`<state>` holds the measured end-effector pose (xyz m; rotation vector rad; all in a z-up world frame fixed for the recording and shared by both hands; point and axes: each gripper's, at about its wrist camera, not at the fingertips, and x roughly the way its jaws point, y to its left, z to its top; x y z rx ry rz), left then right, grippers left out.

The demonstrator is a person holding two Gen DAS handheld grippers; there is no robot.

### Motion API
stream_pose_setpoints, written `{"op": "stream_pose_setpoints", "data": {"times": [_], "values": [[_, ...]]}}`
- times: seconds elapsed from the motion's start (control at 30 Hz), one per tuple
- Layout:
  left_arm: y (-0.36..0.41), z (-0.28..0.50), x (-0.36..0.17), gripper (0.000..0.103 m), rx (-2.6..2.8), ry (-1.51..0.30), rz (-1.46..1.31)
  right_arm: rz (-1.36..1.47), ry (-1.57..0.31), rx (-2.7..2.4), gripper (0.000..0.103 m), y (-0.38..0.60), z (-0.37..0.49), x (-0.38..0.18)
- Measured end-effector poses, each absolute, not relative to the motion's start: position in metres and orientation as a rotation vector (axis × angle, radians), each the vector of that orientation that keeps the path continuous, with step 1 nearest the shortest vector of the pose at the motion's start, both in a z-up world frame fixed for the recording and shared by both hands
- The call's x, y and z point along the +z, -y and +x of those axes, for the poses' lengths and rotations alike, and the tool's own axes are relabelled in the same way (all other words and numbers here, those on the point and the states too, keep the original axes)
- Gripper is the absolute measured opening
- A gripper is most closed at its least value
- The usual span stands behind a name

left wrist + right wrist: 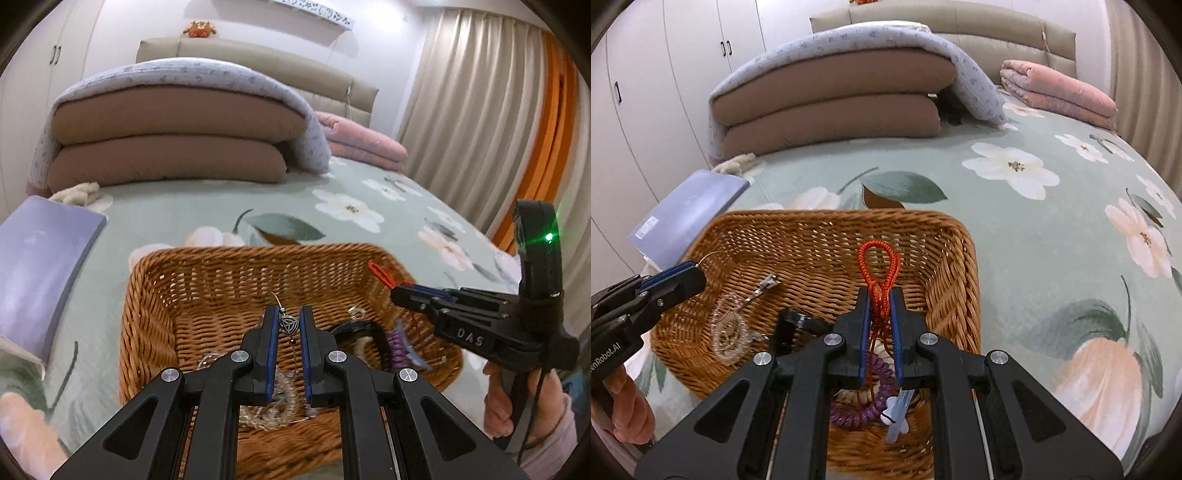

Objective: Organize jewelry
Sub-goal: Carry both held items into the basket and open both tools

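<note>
I held both grippers over the wicker basket (953, 266) that sat on the floral bedspread (1052, 229). My left gripper (287, 325) was clenched on a thin wire necklace (287, 325), its silver filigree bead caught between the blue pads (272, 332) and the wire arching up past the fingertips above the basket's middle. My right gripper (880, 306) was pinched tight on an orange braided cord (879, 266), whose loop stood up beyond the fingertips near the basket's right wall, while its loose strands trailed down toward the floor of the basket. Below that gripper, on the basket's bottom, lay a purple coiled bracelet (875, 402) and a pale blue flower-shaped piece (897, 417). Toward the basket's left side lay a clear beaded piece (731, 332), and a black ring-shaped item (798, 321) rested near the middle. A lavender book (690, 210) lay on the bedspread just beyond the basket's far left corner.
</note>
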<state>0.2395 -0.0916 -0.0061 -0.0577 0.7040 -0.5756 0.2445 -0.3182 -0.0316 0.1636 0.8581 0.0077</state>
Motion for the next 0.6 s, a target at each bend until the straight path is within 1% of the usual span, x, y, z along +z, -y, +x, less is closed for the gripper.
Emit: {"op": "stream_pose_setpoints", "data": {"times": [0.17,0.2,0.23,0.3,0.33,0.4,0.47,0.57,0.6], "values": [[0.089,0.239,-0.009,0.012,-0.568,-0.713,-0.06,0.296,-0.846,0.088,0.01,0.329,0.243,-0.041],[0.089,0.237,-0.008,0.014,-0.572,-0.712,-0.056,0.31,-0.847,0.088,0.01,0.33,0.241,-0.042],[0.09,0.237,-0.008,0.018,-0.574,-0.715,-0.055,0.313,-0.845,0.082,0.011,0.332,0.239,-0.041],[0.089,0.236,-0.008,0.046,-0.563,-0.715,-0.055,0.306,-0.836,0.066,0.011,0.333,0.236,-0.038],[0.089,0.234,-0.007,0.05,-0.555,-0.706,-0.053,0.308,-0.825,0.066,0.011,0.333,0.233,-0.036],[0.089,0.233,-0.005,0.051,-0.554,-0.702,-0.049,0.308,-0.815,0.064,0.012,0.333,0.228,-0.031],[0.088,0.232,-0.004,0.051,-0.56,-0.705,-0.052,0.298,-0.815,0.055,0.017,0.332,0.226,-0.029],[0.086,0.231,-0.001,0.051,-0.568,-0.699,-0.057,0.294,-0.824,0.071,0.031,0.33,0.225,-0.027],[0.086,0.23,0.0,0.051,-0.571,-0.697,-0.059,0.29,-0.823,0.074,0.045,0.329,0.225,-0.026]]}}
